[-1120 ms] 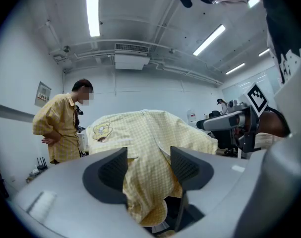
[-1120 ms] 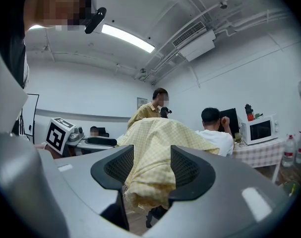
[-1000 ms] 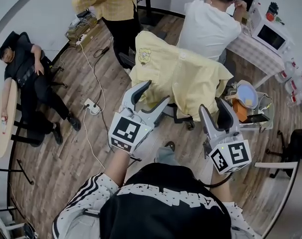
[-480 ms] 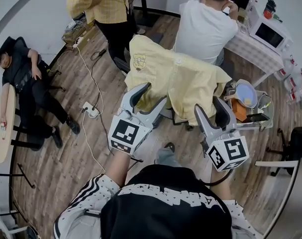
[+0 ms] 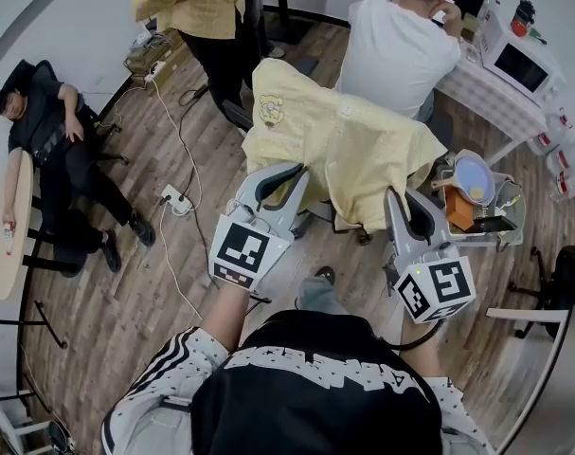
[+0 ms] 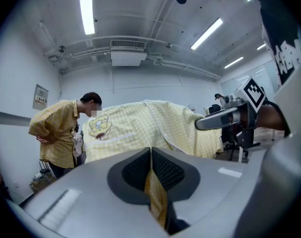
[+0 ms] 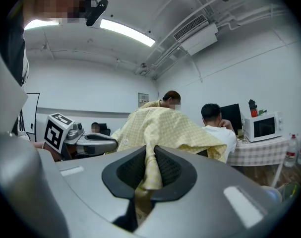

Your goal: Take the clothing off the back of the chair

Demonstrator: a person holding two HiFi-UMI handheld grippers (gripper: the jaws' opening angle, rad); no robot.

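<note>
Now that the left hand-held gripper (image 5: 301, 172) and right hand-held gripper (image 5: 395, 197) have just clamped its near hem, the yellow shirt (image 5: 349, 140) drapes ahead, crosswise over the chair (image 5: 315, 218) back.

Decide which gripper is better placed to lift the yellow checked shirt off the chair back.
Right, marginally. Both grippers have just been closing on the yellow checked shirt; the right gripper pinches a thicker fold, the left gripper only a thin edge.

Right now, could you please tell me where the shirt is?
The shirt drapes the chair, centre of head view; the left tongs and right tongs have just closed on its near hem.
</note>
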